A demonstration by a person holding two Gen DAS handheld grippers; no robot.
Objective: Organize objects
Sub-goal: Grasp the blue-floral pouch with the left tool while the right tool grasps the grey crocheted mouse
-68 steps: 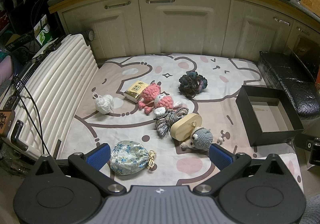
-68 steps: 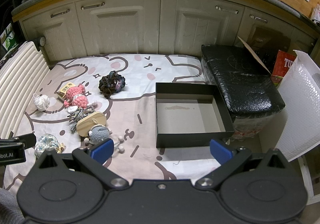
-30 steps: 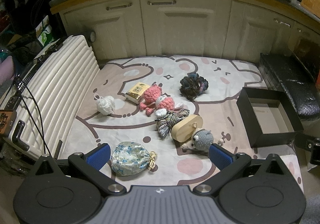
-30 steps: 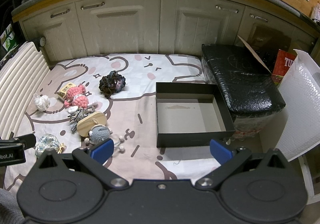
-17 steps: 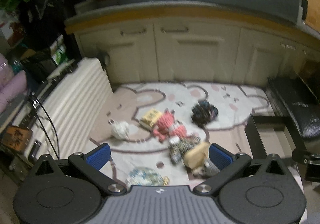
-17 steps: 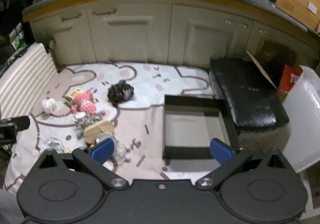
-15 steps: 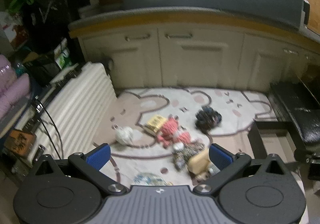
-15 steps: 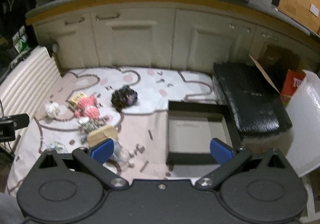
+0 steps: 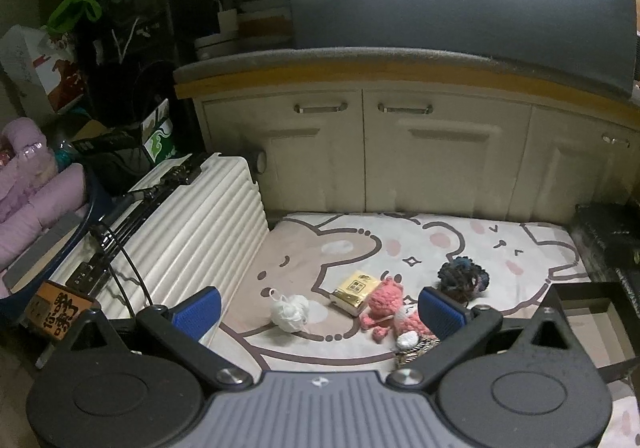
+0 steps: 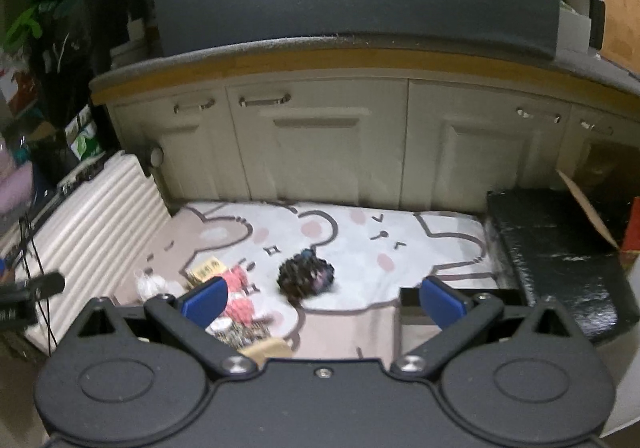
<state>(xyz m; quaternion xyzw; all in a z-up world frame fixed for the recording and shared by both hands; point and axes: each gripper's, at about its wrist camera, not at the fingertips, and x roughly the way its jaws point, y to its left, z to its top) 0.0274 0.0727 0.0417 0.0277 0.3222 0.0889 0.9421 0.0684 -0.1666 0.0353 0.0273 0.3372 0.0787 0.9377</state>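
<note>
Small objects lie on a cartoon bear mat (image 9: 332, 248): a white yarn ball (image 9: 289, 312), a gold packet (image 9: 354, 287), a pink crochet toy (image 9: 386, 306), a dark yarn bundle (image 9: 462, 277) and a striped cord (image 9: 414, 348). The dark bundle also shows in the right wrist view (image 10: 306, 276). A black open box (image 9: 588, 312) stands at the right. My left gripper (image 9: 318, 306) is open and empty, well above the mat. My right gripper (image 10: 322, 302) is open and empty, also raised.
A white ribbed suitcase (image 9: 192, 232) with cables lies along the mat's left edge. Cream cabinets (image 9: 400, 159) close off the back. A black wrapped block (image 10: 552, 248) and a cardboard flap stand at the right. Clutter fills the far left.
Both grippers have risen and tilted up, so the mat and objects slid down in both views. The patterned pouch and grey toy have dropped out of sight. Both stay open.
</note>
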